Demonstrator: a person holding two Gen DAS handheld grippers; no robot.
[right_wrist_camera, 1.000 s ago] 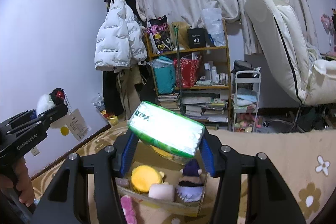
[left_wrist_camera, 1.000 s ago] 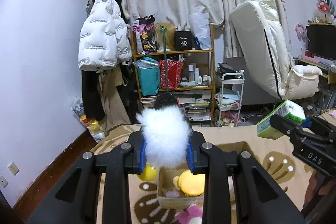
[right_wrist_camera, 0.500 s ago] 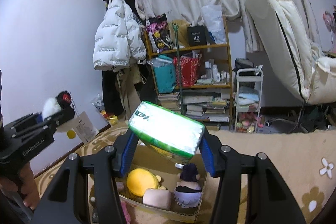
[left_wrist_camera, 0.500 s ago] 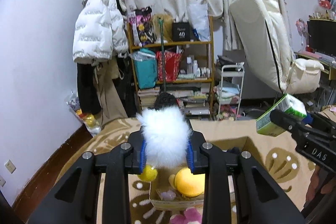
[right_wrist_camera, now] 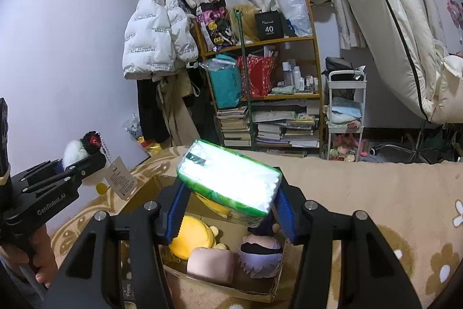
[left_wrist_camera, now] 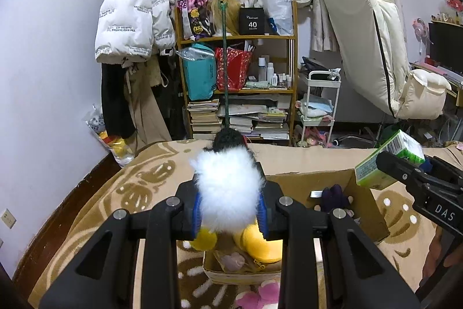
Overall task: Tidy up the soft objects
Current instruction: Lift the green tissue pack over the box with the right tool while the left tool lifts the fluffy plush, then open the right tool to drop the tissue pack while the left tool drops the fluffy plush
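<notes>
Right tool [right_wrist_camera: 228, 210] is clamping a green tissue pack [right_wrist_camera: 230, 178] above the open cardboard box [right_wrist_camera: 220, 284] sitting on the patterned blanket [right_wrist_camera: 376, 181]; left tool [left_wrist_camera: 228, 210] is squeezing a white fluffy plush toy [left_wrist_camera: 228, 187] over that box, where a yellow plush [right_wrist_camera: 191, 235], a pink one [right_wrist_camera: 210, 264] and a purple-haired doll [right_wrist_camera: 260, 255] are lying

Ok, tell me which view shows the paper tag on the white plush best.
The right wrist view: the tag hangs in the open on its bead chain below the white plush in the left gripper. The left wrist view shows only fur; no tag.
</notes>
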